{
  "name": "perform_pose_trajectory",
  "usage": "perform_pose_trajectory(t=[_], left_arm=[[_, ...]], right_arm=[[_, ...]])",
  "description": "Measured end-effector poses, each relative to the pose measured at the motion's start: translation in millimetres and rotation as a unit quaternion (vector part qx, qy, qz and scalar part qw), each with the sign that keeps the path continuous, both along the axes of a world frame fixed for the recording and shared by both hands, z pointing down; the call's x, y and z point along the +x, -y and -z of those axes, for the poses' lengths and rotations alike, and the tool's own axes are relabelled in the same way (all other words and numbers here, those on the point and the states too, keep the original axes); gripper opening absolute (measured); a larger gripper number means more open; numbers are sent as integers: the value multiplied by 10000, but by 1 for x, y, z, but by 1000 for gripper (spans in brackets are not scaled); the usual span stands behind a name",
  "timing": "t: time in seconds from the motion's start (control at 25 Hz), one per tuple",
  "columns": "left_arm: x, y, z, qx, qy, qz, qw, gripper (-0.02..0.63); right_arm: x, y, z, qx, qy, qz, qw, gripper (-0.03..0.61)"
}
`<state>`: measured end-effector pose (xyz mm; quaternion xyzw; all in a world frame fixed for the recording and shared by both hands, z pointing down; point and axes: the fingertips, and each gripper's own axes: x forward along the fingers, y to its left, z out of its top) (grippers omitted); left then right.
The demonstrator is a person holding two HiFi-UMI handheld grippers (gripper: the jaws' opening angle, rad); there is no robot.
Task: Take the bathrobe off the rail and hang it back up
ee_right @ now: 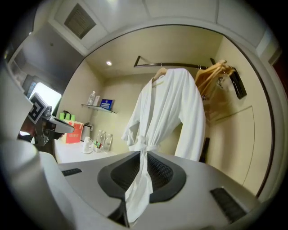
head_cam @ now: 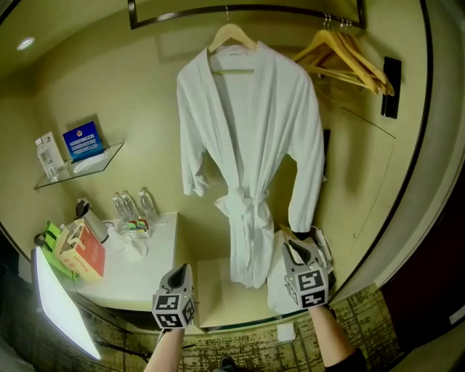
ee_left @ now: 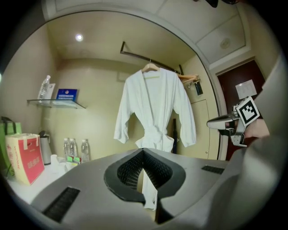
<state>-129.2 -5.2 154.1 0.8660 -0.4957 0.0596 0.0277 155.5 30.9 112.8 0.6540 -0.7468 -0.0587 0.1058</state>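
Note:
A white bathrobe [head_cam: 251, 145] hangs on a wooden hanger [head_cam: 231, 35] from the dark rail [head_cam: 290, 9], belt tied at the waist. Both grippers are held low in front of it, well short of the cloth. My left gripper [head_cam: 182, 270] is below the robe's left side with its jaws shut and nothing in them [ee_left: 143, 152]. To the right, my right gripper [head_cam: 305, 243] is near the robe's hanging sleeve. Its jaws [ee_right: 143, 155] stand a narrow gap apart with nothing between them; the distant bathrobe [ee_right: 168, 112] shows through the gap.
Several spare wooden hangers [head_cam: 349, 54] hang at the rail's right end. A white counter [head_cam: 156, 269] at left carries water bottles [head_cam: 131, 205], a kettle [head_cam: 91, 214] and a red bag [head_cam: 81, 251]. A glass shelf [head_cam: 80, 167] is above it. A dark door [ee_left: 243, 85] stands at right.

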Motion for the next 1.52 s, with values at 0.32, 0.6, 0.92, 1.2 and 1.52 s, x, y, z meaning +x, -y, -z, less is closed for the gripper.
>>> perform_pose_trajectory(t=[0.32,0.6,0.92,1.2,1.52], left_arm=[[40,91,71,770,17,-691,9946,2],[90,148,156,1343,-104,-1377,9813,2],[130,191,253,1905,-309,-1739,9657,2],[159,224,302,2188,-363,-1689,9603,2],[170,254,312,2272,-355,-1578,9603,2]], right_arm=[[-19,86,160,1323,-1365,-448,9807,135],[-25,143,310,2109,-2394,-1193,9402,204],[-20,198,428,2350,-3392,-1979,8891,244],[-17,254,500,2486,-3954,-2108,8587,298],[-10,298,531,2386,-4318,-2153,8428,302]])
